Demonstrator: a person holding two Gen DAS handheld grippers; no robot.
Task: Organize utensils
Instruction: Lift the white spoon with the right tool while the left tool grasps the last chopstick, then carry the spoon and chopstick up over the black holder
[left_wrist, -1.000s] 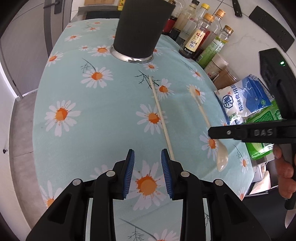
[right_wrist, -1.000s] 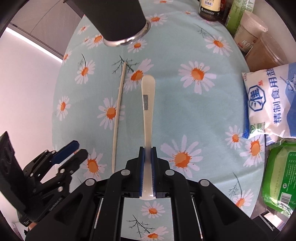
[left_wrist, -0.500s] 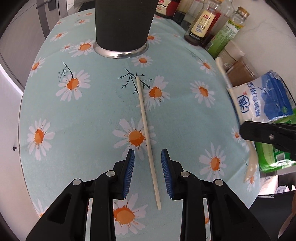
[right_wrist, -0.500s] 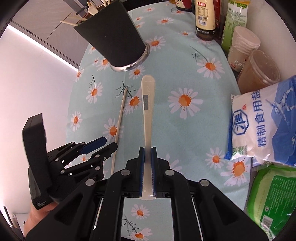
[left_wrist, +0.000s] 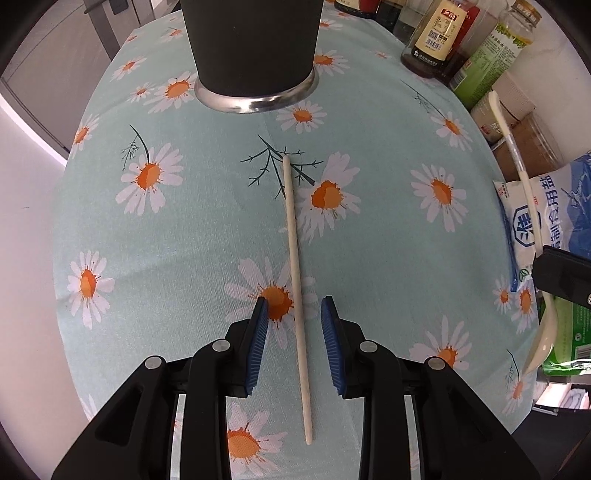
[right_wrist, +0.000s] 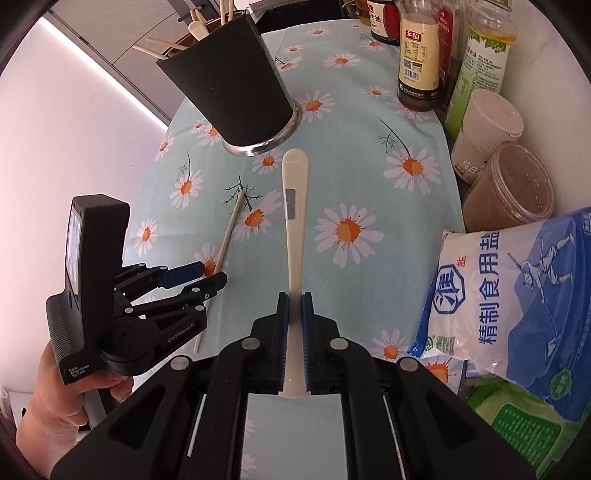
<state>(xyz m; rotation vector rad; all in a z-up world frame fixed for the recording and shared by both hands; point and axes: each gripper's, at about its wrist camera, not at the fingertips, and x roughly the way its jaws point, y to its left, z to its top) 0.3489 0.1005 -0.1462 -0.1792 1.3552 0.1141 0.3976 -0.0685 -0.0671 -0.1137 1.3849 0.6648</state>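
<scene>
Daisy-print tablecloth bears a dark utensil holder beside bottles.

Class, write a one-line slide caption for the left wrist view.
Left gripper closing around a chopstick lying on the daisy tablecloth.

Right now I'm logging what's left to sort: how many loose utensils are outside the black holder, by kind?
Chopstick, on the cloth: 1
Spoon, in the right hand-held gripper: 1
Total: 2
</scene>
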